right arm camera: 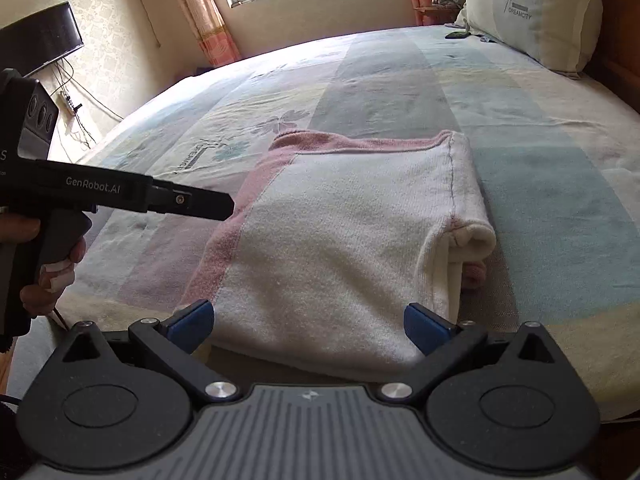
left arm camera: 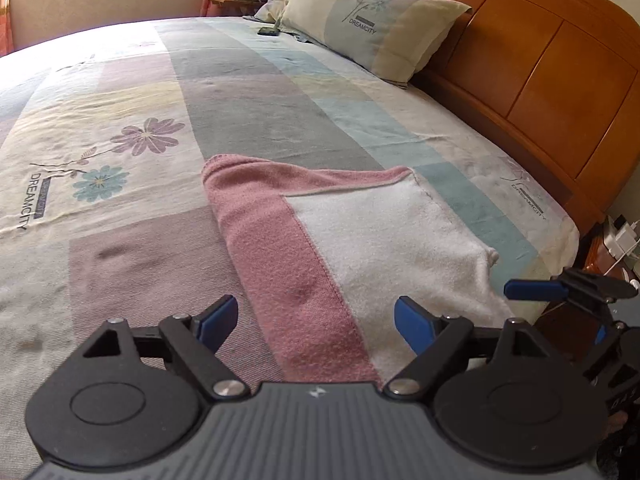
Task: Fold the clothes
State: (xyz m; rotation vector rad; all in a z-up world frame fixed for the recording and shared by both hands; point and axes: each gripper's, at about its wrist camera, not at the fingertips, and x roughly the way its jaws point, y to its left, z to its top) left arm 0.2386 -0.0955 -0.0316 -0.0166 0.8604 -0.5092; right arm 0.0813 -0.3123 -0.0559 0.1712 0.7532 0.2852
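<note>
- A folded pink-and-white garment (right arm camera: 340, 236) lies flat on the bedsheet (right arm camera: 540, 152), a patchwork of pastel blocks with flower prints; the white panel faces up, with a pink band along its 9 o'clock side.
- At the garment's 3 o'clock edge a rolled white cuff (right arm camera: 474, 236) sticks out, with a bit of pink beneath it.
- The left gripper (left arm camera: 316, 322) hovers at the garment's near end, jaws spread wide with nothing between them, the pink band running up toward 12 o'clock.
- The right gripper (right arm camera: 306, 322) is also spread apart and empty, poised just above the garment's near hem.
- In the right wrist view, a hand (right arm camera: 52, 276) at 9 o'clock grips the left tool's handle.
- A pillow (left arm camera: 372, 20) leans on the wooden headboard (left arm camera: 540, 64) at 1 o'clock.
</note>
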